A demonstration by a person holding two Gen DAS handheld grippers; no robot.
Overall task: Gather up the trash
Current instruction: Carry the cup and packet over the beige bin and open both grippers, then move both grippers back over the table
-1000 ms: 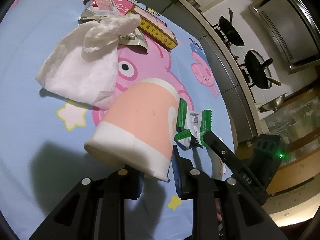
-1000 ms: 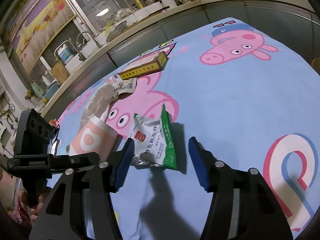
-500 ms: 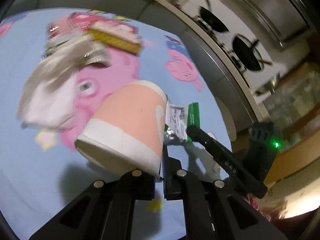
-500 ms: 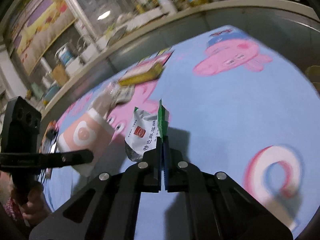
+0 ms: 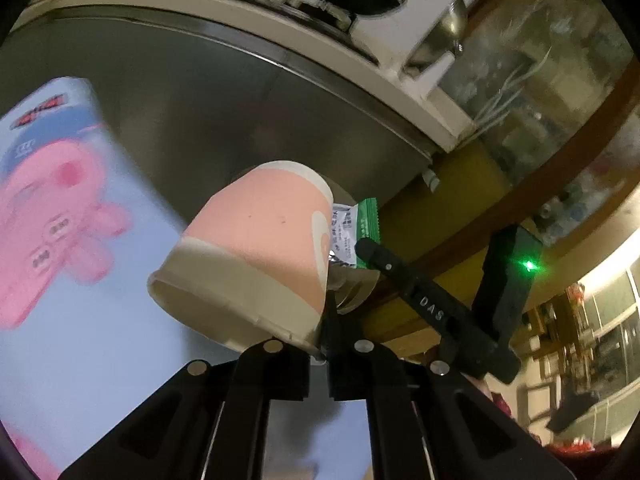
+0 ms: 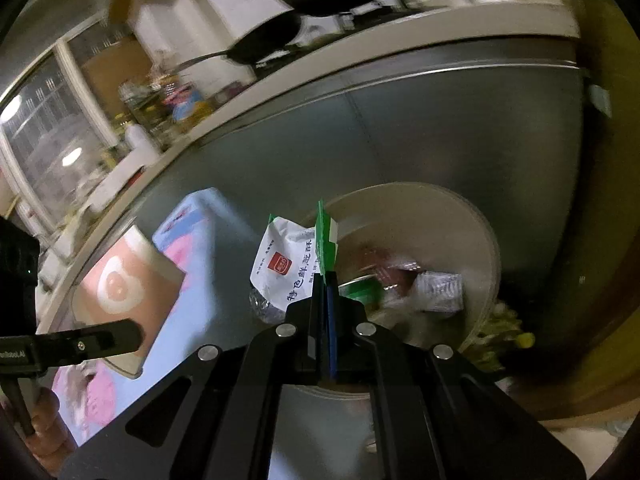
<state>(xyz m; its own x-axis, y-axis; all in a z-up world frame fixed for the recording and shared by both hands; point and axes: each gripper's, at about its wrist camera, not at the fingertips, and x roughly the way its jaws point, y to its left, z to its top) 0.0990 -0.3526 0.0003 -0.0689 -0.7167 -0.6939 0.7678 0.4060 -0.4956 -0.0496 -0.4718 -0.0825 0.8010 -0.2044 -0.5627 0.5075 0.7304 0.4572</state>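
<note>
The left gripper [image 5: 323, 334] was seen w/ its fingers pressed together on the rim of a pink-and-white paper cup [image 5: 256, 256]. The cup was held off the tablecloth [image 5: 60, 280], tipped on its side, mouth toward the camera & base pointing far. In the right wrist view the same cup [image 6: 124, 284] showed at the left, over the near edge of the blue cartoon-pig cloth [image 6: 192, 220].

The right gripper [image 6: 325, 280] was clamped shut on the green edge of a white-and-green snack wrapper [image 6: 288, 264]. The wrapper was held upright in the air, just left of & partly above a round beige bin [image 6: 480, 232]. Inside the bin some other wrappers & scraps [image 6: 438, 292] were visible, blurred. In the left wrist view the wrapper [image 5: 354, 232] appeared just right of the cup, pinched by the right gripper [image 5: 362, 246], whose black arm ran down to the right.

A grey metal cabinet front [image 6: 440, 120] stood behind the bin. Dark pans [image 6: 272, 40] sat on the far counter, blurred.
</note>
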